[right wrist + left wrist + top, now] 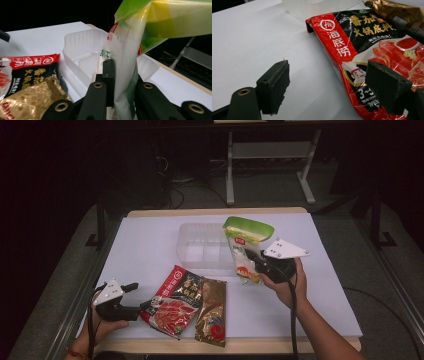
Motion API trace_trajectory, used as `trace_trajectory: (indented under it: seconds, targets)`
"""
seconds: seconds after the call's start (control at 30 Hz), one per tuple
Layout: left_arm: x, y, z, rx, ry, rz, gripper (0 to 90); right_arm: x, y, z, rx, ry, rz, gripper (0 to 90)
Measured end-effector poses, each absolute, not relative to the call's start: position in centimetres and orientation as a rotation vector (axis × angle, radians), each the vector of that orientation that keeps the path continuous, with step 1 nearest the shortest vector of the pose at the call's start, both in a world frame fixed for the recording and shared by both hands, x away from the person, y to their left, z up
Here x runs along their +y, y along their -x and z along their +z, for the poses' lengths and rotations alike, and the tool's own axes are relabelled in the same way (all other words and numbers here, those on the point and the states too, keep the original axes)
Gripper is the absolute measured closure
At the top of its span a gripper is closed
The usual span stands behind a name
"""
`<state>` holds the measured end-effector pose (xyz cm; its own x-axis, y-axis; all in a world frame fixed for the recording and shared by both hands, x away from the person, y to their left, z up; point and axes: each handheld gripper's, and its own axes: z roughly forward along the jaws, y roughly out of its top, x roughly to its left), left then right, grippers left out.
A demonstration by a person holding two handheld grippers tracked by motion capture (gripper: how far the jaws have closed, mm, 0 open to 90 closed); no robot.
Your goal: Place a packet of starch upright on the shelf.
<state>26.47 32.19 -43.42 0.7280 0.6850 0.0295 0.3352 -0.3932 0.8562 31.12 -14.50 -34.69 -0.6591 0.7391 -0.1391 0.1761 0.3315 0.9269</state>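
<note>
Centrally, we see the right gripper clenched on the green packet, long axis upright, just right of the clear tray; the left gripper stands released, lower left.

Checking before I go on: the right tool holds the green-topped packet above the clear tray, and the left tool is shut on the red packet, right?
Not quite. The left tool is open, its jaws apart beside the red packet, as the left gripper view shows. The rest stands.
</note>
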Motion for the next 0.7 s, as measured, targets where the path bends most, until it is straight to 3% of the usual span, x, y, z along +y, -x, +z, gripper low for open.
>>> trace_trajectory:
  seconds: [0.7]
  targets:
    - [32.4,-26.4,-43.3,0.777,-1.989,0.483,19.2,-11.2,-35.5,-34.2,1.941,-0.83,1.309,82.2]
